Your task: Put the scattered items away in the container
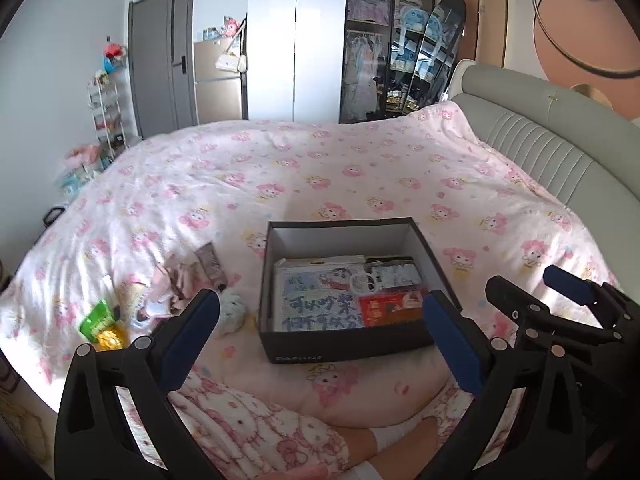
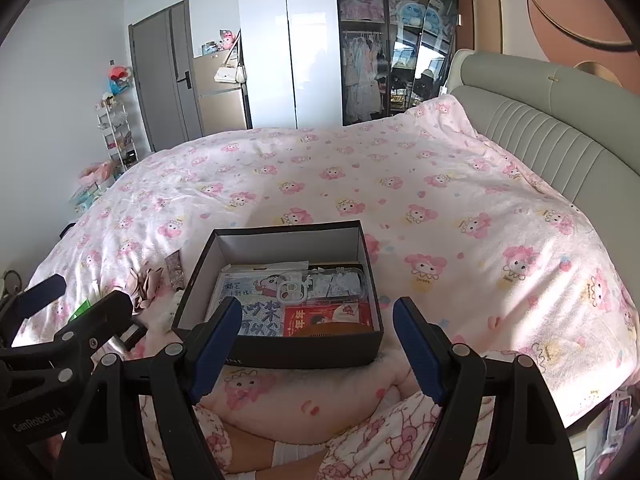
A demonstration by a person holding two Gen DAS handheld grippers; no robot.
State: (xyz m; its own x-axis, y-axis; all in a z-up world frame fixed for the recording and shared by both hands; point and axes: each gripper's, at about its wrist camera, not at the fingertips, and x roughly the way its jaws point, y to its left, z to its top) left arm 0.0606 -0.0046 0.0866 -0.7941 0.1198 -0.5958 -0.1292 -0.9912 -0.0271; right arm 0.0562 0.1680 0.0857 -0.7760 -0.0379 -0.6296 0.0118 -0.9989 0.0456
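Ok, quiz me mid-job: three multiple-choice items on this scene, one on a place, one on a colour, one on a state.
1. Where do the loose items lie, seen from the left wrist?
A. Left of the box
B. Right of the box
C. On the headboard

2. What colour is the packet at the far left of the pile?
A. Blue
B. Green
C. Black

3. How is the left gripper?
A. Shut on a sock
B. Shut, empty
C. Open, empty

Answers:
1. A: the pile sits left of the box on the bed.
2. B: the packet is green.
3. C: the left gripper has its fingers wide apart, holding nothing.
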